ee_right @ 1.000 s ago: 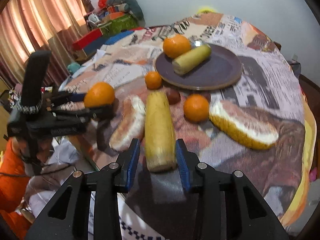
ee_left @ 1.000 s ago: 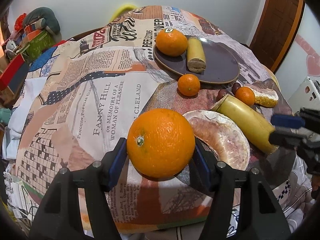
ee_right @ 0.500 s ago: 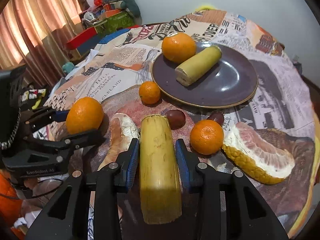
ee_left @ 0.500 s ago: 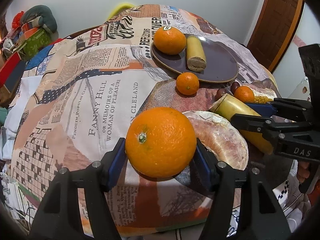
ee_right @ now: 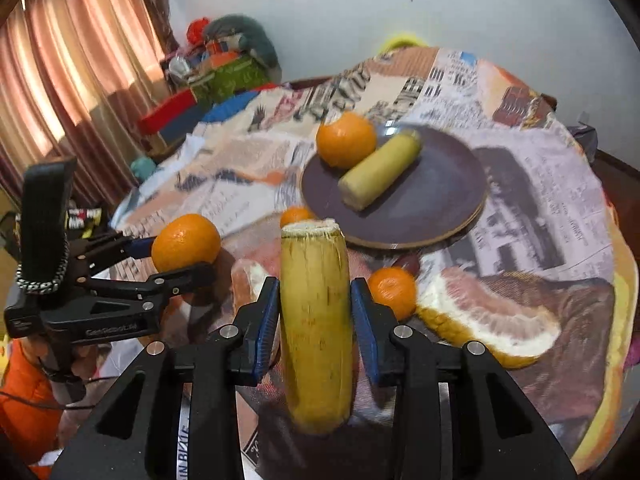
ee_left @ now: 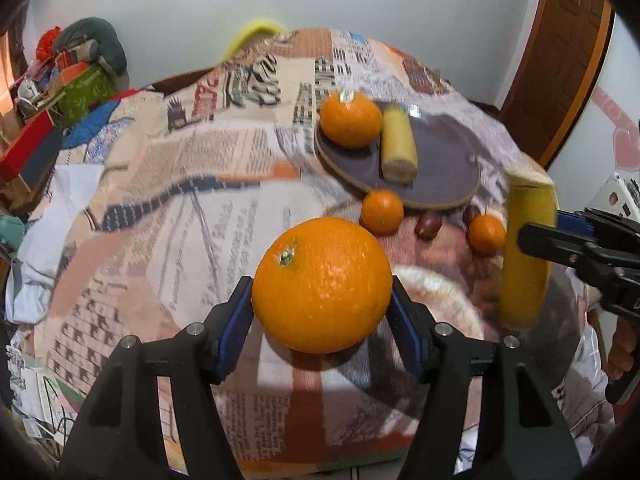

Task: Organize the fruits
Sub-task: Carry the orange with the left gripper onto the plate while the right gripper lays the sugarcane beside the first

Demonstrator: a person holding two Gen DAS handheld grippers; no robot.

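Note:
My left gripper (ee_left: pixel 322 300) is shut on a large orange (ee_left: pixel 322 284), held above the near part of the table. My right gripper (ee_right: pixel 315 300) is shut on a yellow banana piece (ee_right: pixel 316 320), which is lifted off the cloth and stands nearly upright at the right of the left wrist view (ee_left: pixel 524 248). Farther back, a dark purple plate (ee_right: pixel 440 184) carries another orange (ee_right: pixel 346 140) and a second banana piece (ee_right: pixel 380 172). Two small tangerines (ee_left: pixel 382 212) (ee_left: pixel 486 234) lie on the cloth in front of the plate.
Two peeled pomelo segments (ee_right: pixel 492 320) (ee_right: pixel 248 284) and dark brown small fruits (ee_left: pixel 430 222) lie on the newspaper-print tablecloth (ee_left: pixel 180 200). Boxes and clutter (ee_right: pixel 224 76) sit beyond the table's far left, with curtains (ee_right: pixel 60 80) behind. A wooden door (ee_left: pixel 560 60) stands at the right.
My right gripper has closed around the banana piece and raised it from the cloth, tilting it upright. The left gripper keeps the large orange in about the same place.

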